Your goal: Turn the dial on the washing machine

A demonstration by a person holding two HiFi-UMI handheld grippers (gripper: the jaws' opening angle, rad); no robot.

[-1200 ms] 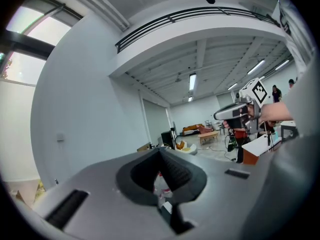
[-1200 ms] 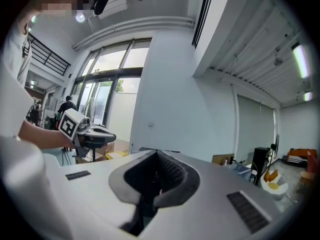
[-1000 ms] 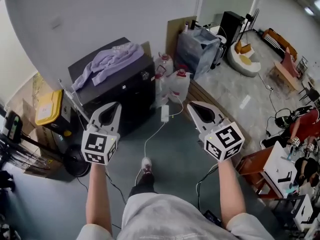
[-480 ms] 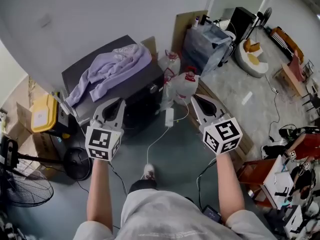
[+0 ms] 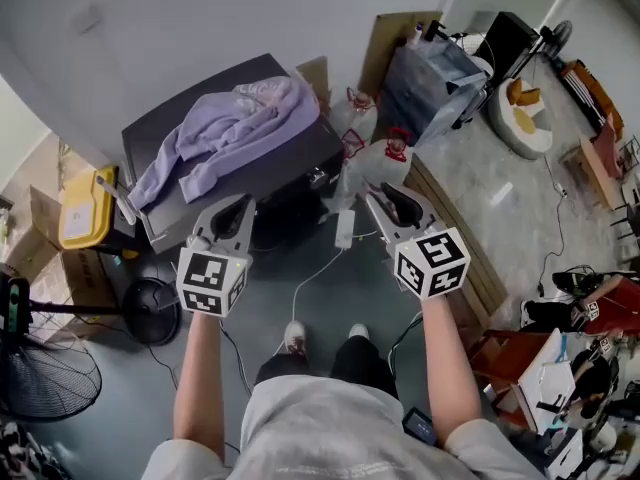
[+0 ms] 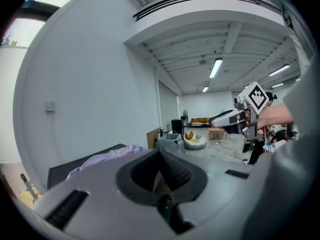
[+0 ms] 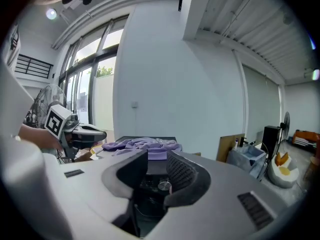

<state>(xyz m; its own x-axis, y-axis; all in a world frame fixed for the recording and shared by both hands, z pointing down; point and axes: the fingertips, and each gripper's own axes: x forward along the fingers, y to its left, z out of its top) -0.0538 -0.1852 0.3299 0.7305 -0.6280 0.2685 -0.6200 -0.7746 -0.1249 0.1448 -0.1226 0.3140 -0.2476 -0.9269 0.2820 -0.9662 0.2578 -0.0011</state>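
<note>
At about eleven o'clock in the head view, the black washing machine (image 5: 300,156) is being shown by the white wall, and a large part of its top is being covered by a purple garment (image 5: 225,133). On its front panel, at twelve o'clock from the gap between the two tools, the small silver dial (image 5: 318,176) is being seen; it is not being touched by anything. The left gripper (image 5: 241,203) is being held in the air before the machine, with its jaws pressed together and nothing between them. The right gripper (image 5: 378,196) is being held at three o'clock from the left one, near the front corner of the machine. Its jaws are being opened and no thing is being gripped by them. In the right gripper view the dial is being framed through their gap, well ahead of the tips. Water bottles (image 5: 385,158) are being seen at one o'clock, just beside the machine.
</note>
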